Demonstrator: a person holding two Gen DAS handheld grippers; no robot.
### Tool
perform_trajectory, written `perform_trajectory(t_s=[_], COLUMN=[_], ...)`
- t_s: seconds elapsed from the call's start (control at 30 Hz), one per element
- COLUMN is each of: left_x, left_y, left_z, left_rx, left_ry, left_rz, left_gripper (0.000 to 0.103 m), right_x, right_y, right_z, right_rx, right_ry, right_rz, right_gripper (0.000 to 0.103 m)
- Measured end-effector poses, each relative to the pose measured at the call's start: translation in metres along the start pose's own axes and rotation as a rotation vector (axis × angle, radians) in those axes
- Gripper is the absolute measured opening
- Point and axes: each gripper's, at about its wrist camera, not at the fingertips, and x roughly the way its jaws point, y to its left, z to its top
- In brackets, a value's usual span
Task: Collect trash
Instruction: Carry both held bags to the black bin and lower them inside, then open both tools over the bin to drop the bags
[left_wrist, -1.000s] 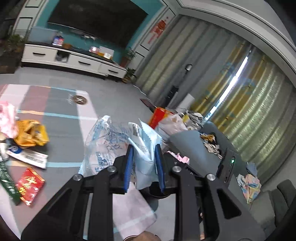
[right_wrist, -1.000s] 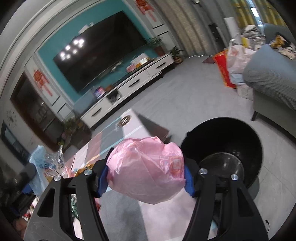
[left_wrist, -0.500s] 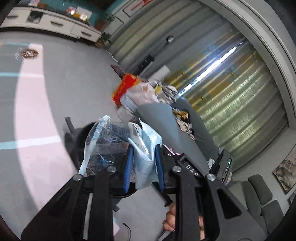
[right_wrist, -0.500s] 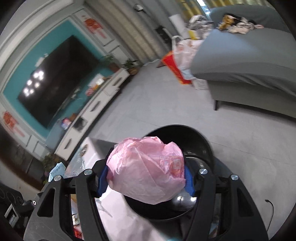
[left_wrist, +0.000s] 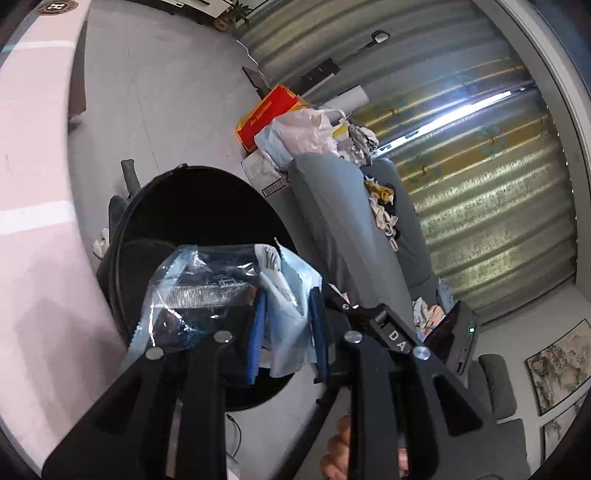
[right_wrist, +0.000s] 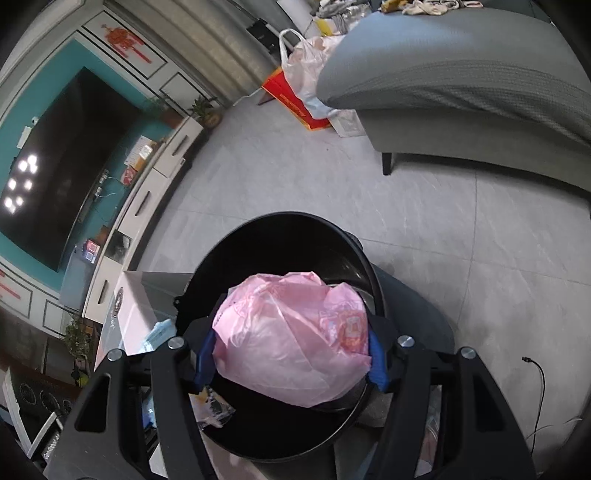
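Over the black bin (right_wrist: 280, 236), right gripper (right_wrist: 291, 354) clamps a pink bag (right_wrist: 291, 343), left gripper (left_wrist: 286, 328) pinches a clear wrapper (left_wrist: 221, 291).

Grey tiled floor (right_wrist: 461, 229), black bin (right_wrist: 280, 236), sofa (right_wrist: 461, 85), possibly a cable (right_wrist: 537, 373)

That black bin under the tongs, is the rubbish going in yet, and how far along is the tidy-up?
Nearly at the drop. Done: both loads have been picked up and carried over the black bin. In hand: the right tongs grip a crumpled pink bag, the left tongs a clear and blue wrapper. Left: release both. Something pale already lies inside the bin; other remaining litter cannot be judged from these views.
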Motion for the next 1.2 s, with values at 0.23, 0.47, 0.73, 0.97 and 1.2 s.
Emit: perform_trajectory(t_s=[0.23, 0.47, 0.73, 0.97, 1.2], left_x=[0.010, 0.016, -0.002, -0.069, -0.192], left_y=[-0.019, -0.009, 0.007, 0.012, 0.006], left_z=[0.019, 0.014, 0.010, 0.013, 0.000], left_rx=[-0.003, 0.010, -0.023, -0.040, 0.022], left_ry=[-0.001, 0.003, -0.021, -0.131, -0.331], left_rz=[-0.089, 0.002, 0.056, 0.099, 0.461], left_gripper=[0.025, 0.028, 0.067, 0.090, 0.100], right_x=[-0.018, -0.011, 0.003, -0.014, -0.029], right_y=[-0.014, -0.009, 0.001, 0.034, 0.099], right_z=[0.005, 0.005, 0.000, -0.010, -0.037], right_rx=[0.083, 0.048, 0.015, -0.102, -0.305], right_ry=[-0.069, -0.049, 0.011, -0.038, -0.045], right_rz=[0.060, 0.032, 0.002, 0.026, 0.133], right_gripper=[0.063, 0.064, 0.076, 0.093, 0.100])
